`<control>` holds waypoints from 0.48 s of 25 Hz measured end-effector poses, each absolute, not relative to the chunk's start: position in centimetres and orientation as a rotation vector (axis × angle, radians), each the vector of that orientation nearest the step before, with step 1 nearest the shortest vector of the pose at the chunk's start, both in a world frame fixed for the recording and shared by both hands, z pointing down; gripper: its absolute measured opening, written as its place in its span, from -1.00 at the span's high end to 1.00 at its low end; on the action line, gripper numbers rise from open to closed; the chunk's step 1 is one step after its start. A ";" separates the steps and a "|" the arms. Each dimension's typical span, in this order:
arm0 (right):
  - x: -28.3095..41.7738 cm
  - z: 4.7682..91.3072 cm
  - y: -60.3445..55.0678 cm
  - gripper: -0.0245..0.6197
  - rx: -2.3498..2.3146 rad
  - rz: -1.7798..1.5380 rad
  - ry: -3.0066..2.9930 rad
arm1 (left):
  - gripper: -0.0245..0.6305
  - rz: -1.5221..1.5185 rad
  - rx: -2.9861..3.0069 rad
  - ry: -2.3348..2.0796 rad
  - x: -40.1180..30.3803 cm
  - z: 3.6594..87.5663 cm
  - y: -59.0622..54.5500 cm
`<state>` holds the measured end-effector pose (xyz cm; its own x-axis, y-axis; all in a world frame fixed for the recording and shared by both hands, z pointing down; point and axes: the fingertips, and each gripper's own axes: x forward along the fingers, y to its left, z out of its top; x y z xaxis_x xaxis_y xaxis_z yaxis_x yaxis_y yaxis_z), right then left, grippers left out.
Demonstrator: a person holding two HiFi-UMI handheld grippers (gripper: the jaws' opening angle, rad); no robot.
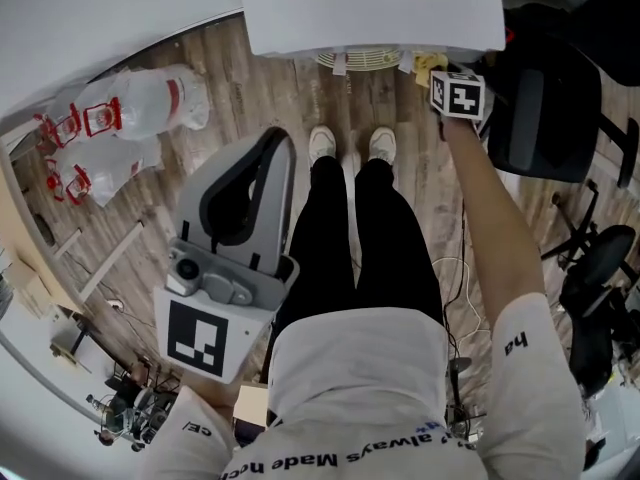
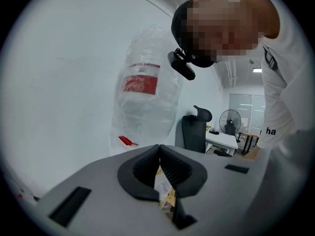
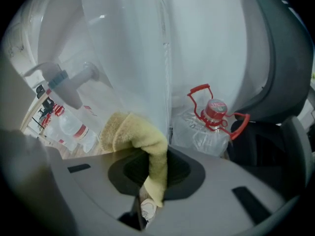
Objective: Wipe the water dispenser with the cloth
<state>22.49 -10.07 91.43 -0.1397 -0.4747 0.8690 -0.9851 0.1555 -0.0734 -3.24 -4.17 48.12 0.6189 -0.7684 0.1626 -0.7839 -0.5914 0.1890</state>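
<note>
Beside dispenser (image 1: 370, 8): water bottles (image 1: 140, 103), office chair (image 1: 545, 118).

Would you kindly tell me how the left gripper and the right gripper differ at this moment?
The left gripper is shut on nothing; the right gripper is shut on the yellow cloth. The left gripper hangs low beside the person's leg; the right gripper is stretched out to the water dispenser. Both have their jaws together.
</note>
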 end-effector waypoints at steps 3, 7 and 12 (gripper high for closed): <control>22.6 93.0 -10.2 0.74 1.406 0.906 -1.710 | 0.86 0.086 2.603 -1.276 -3.3 49.1 -4.3; 22.6 95.1 -10.2 0.74 1.405 0.905 -1.704 | 0.86 0.084 2.604 -1.279 -3.5 50.8 -4.3; 22.5 97.0 -10.2 0.74 1.423 0.925 -1.697 | 0.86 0.086 2.587 -1.280 -3.6 52.8 -4.1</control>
